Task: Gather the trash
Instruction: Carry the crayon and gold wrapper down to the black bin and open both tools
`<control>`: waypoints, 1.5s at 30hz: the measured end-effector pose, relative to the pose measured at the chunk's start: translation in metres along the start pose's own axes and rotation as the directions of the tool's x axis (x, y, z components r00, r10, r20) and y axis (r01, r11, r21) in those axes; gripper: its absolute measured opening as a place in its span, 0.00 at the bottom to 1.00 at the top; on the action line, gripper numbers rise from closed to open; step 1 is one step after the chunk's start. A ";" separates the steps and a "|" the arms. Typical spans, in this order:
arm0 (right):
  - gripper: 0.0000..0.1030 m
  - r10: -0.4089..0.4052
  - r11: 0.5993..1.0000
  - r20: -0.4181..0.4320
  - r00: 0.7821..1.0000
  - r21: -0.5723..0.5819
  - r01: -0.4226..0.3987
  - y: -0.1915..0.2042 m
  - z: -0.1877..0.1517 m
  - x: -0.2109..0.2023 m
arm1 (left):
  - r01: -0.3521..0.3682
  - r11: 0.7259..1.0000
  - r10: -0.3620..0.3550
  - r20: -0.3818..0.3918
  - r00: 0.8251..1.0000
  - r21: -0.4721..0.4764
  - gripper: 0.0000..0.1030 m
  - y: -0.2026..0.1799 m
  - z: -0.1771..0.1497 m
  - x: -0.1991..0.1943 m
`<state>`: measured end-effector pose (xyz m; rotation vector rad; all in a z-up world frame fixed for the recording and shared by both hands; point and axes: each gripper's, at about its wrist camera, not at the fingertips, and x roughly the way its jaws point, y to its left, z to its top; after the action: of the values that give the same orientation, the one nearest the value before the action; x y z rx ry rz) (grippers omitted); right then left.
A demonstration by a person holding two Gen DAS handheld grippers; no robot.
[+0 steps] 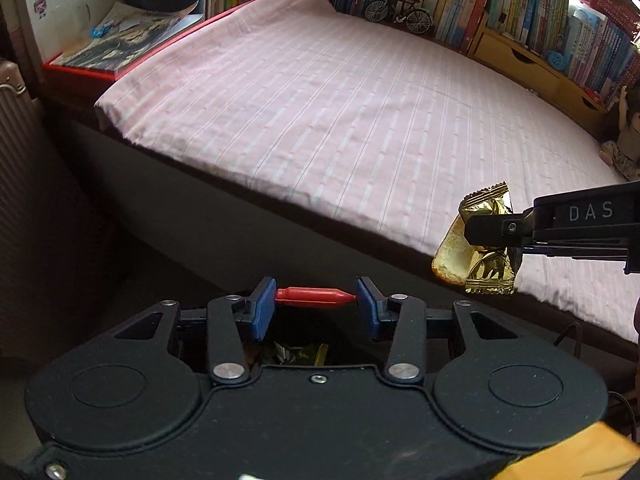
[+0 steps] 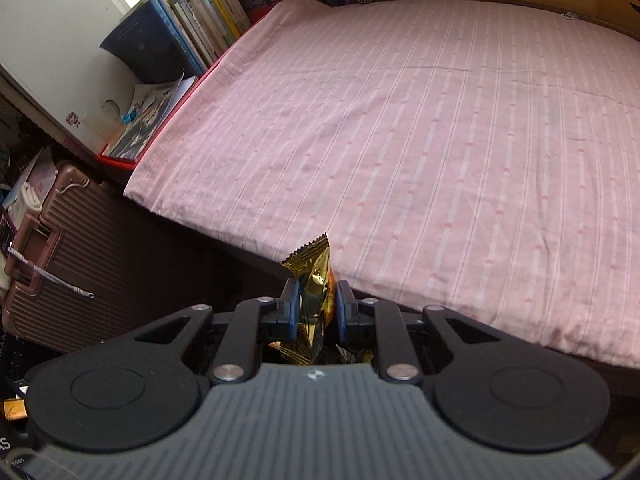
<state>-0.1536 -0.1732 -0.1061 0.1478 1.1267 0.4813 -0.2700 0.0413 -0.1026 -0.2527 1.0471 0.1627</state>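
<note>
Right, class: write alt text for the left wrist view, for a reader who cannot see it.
The left hand-held gripper clamps a small red tube end to end between its blue pads. At right, the right hand-held gripper holds a gold wrapper, with a pink striped bed and bookshelves behind.

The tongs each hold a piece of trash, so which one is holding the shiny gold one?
The right tongs pinch the crinkly gold wrapper. The left tongs hold a small red tube instead.

Bed sheet (image 2: pixel 440 128): showing pink with pale stripes. Wrapper (image 2: pixel 314 280): gleaming gold. Small capsule (image 1: pixel 316 296): showing red. Suitcase (image 2: pixel 92 256): showing ribbed rose-brown.
</note>
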 end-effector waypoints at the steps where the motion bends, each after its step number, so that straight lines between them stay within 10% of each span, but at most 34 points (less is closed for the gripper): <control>1: 0.22 0.005 1.000 -0.013 1.000 -0.001 -0.005 0.003 -0.004 0.004 | -0.006 1.000 0.006 -0.006 1.000 -0.005 0.40 0.004 -0.003 0.002; 45: 0.23 -0.047 0.994 -0.311 0.949 -0.112 0.013 0.048 -0.057 0.158 | -0.045 0.965 -0.013 -0.217 0.976 -0.258 0.40 0.104 -0.054 0.124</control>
<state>-0.1649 -0.0680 -0.2454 -0.0441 1.4079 0.5505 -0.2798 0.1271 -0.2496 -0.5110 1.2460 0.2942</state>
